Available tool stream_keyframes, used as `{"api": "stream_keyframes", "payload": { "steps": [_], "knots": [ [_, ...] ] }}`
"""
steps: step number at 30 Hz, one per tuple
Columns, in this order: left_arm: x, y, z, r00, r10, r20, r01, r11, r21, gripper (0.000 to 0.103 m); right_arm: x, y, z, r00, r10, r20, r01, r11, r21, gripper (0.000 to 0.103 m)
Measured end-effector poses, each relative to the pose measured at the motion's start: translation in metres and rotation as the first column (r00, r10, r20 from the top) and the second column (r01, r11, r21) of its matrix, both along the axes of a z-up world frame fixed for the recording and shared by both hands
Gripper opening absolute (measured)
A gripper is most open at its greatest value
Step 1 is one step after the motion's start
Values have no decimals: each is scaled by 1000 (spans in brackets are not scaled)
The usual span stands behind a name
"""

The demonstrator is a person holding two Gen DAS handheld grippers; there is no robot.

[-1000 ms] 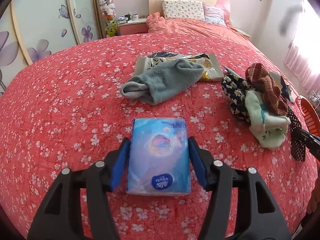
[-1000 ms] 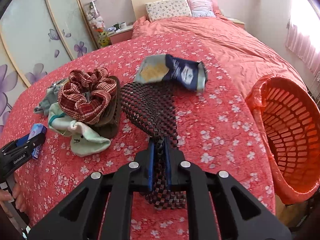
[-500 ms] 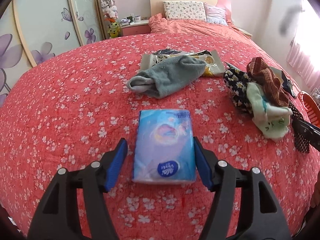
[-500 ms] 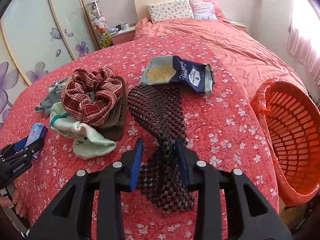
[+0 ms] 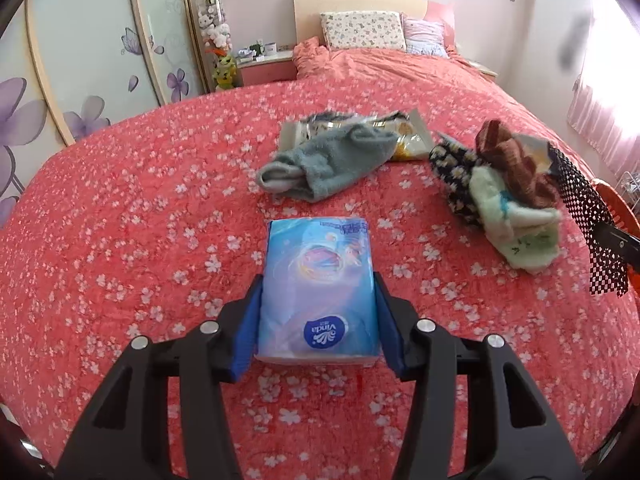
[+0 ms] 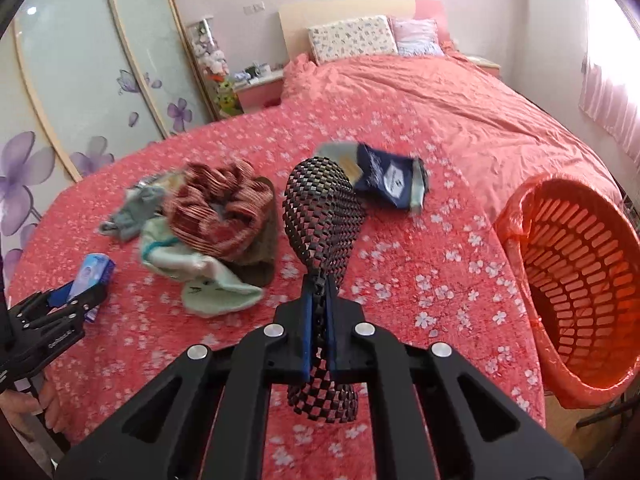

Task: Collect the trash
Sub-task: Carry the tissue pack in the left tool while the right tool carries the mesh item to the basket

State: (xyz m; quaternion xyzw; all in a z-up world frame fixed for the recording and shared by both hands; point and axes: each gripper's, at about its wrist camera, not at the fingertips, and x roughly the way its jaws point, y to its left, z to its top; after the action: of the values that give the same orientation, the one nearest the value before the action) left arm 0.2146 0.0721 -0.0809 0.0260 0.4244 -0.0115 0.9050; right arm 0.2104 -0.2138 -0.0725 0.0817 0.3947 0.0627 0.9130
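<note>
Now, step in hand: gathering — both tools loaded.
Left gripper: clamped on blue plastic tissue pack, low over floral red bedspread.
Right gripper: pinching black-and-brown checkered mesh strip, raised.
Next move: probably toward orange slotted basket — over rim, then release.

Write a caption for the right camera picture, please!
Right gripper pinches a black checkered cloth over the bed, beside an orange basket.
</note>
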Motion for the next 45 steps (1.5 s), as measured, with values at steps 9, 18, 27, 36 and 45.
{"api": "stream_keyframes", "payload": {
  "steps": [9,18,27,36,45],
  "knots": [
    [-15,-20,56,994,-48,96,52,998,-31,51,-23,-11,43,994,7,112,-9,1000,23,6],
    [-32,-66,102,974,-139,177,151,987,-56,51,-50,-30,71,979,-43,201,40,999,19,6],
    [-32,-122,123,945,-250,212,271,959,-80,51,-73,-69,81,958,-134,255,137,991,5,6],
    [-32,-200,127,896,-381,228,416,900,-131,51,-89,-132,75,930,-258,263,258,965,33,6],
    [-28,-282,112,836,-504,216,537,832,-139,51,-85,-189,55,904,-363,225,352,932,87,6]
  ]
}}
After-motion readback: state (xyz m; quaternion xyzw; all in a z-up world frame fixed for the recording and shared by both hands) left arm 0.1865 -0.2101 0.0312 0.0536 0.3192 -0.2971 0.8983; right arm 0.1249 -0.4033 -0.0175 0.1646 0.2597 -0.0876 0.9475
